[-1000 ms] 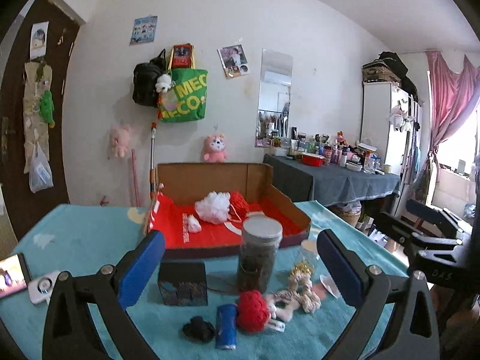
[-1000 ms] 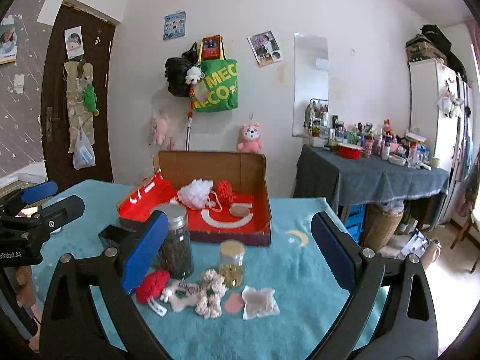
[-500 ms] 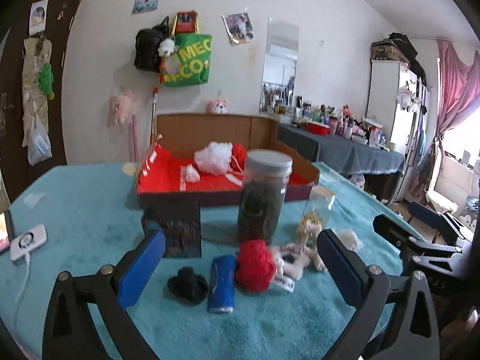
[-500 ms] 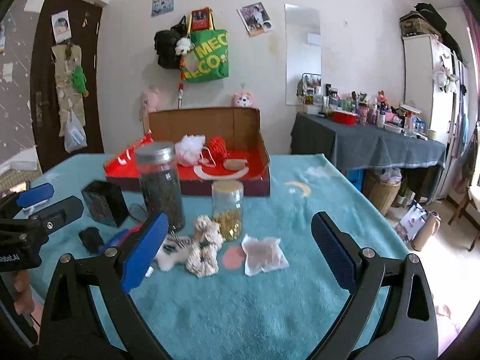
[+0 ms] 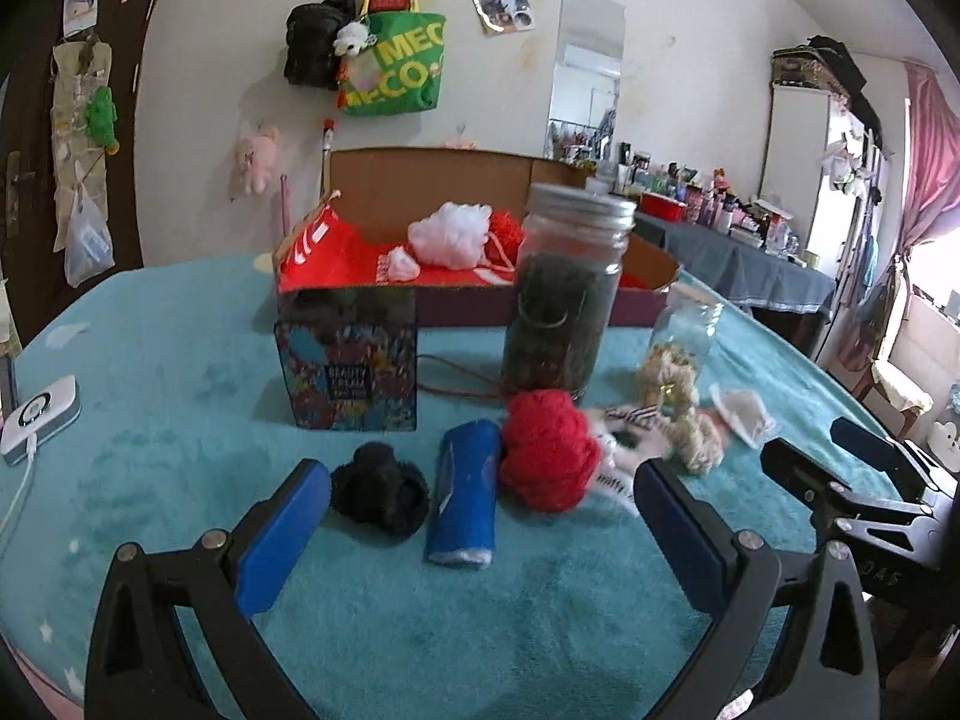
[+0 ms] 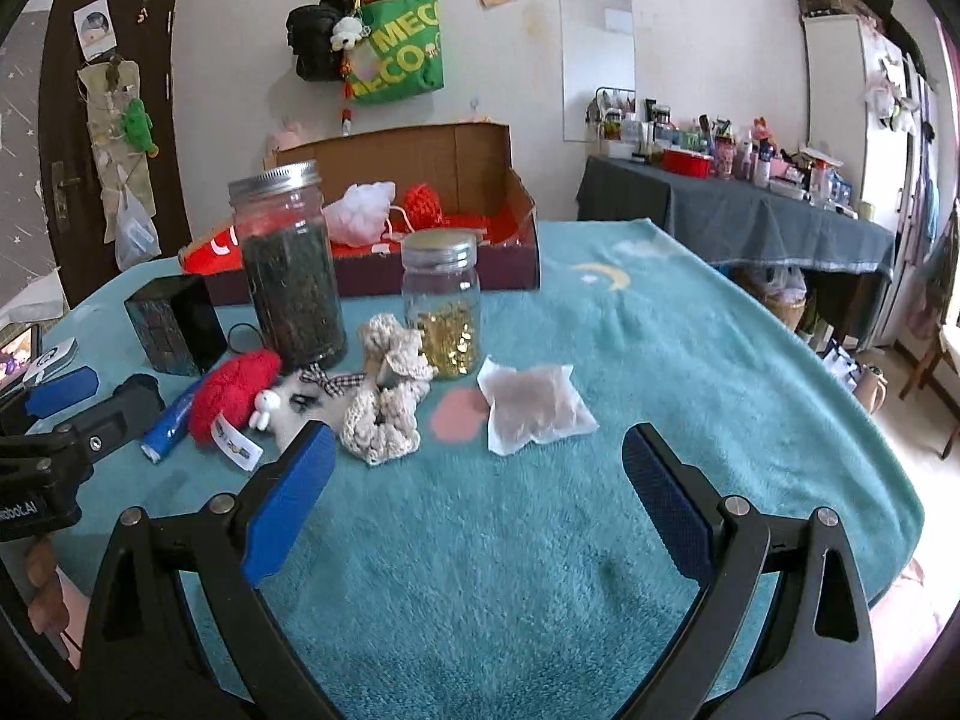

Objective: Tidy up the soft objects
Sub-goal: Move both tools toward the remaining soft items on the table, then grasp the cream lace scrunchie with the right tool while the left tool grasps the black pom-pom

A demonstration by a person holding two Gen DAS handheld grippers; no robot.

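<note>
**Both grippers released above the table**

The left gripper [image 5: 480,498] and right gripper [image 6: 474,462] hang with jaws spread wide, empty. Nearest lie a black fuzzy item [image 5: 379,491], a blue roll [image 5: 465,495] and a red knitted piece [image 5: 549,450] (its far edge hides a white toy). Beyond them, a cream crochet piece [image 6: 384,414] touches the small jar [image 6: 442,306]. Farthest, the cardboard box [image 5: 456,180] holds white and red soft items, partly hidden by the tall jar [image 5: 564,300].
</note>
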